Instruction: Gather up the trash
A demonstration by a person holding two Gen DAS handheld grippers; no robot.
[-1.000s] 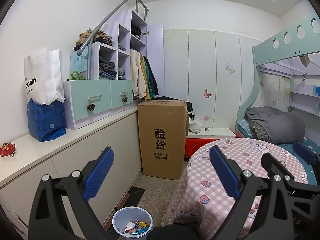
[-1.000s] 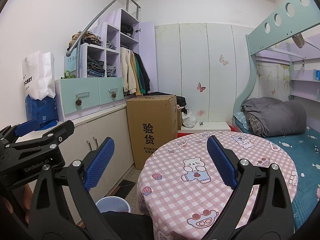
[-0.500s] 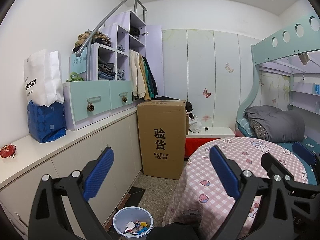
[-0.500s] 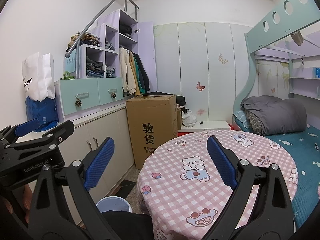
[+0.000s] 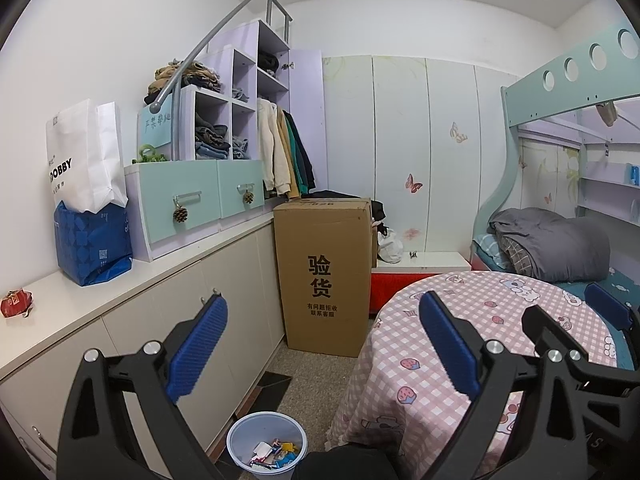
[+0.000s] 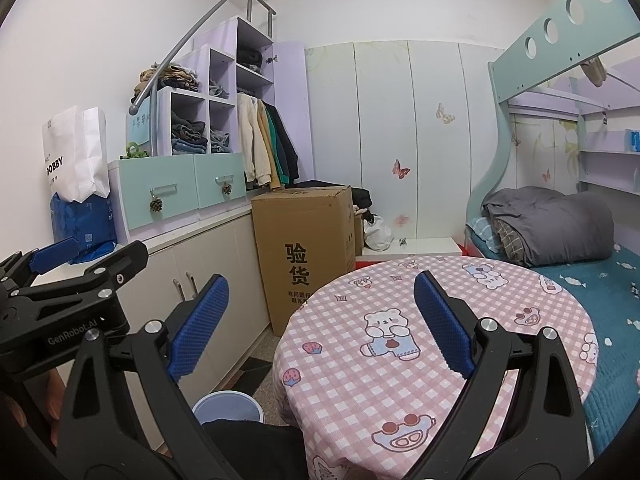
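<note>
A pale blue waste bin (image 5: 267,444) with several bits of trash inside stands on the floor between the cabinet and the round table; its rim also shows in the right wrist view (image 6: 228,406). A crumpled red wrapper (image 5: 15,303) lies on the white counter at far left. My left gripper (image 5: 322,344) is open and empty, held above the bin. My right gripper (image 6: 320,326) is open and empty over the table's left edge. The left gripper also shows at the left of the right wrist view (image 6: 56,276).
A round table with a pink checked cloth (image 6: 440,340) stands at right. A tall cardboard box (image 5: 326,272) stands on the floor behind it. A long white cabinet (image 5: 168,280) runs along the left wall with a blue bag (image 5: 94,240). A bunk bed (image 6: 560,232) is at right.
Both views have drifted very slightly; the grippers stay open and empty and nothing in the room has moved.
</note>
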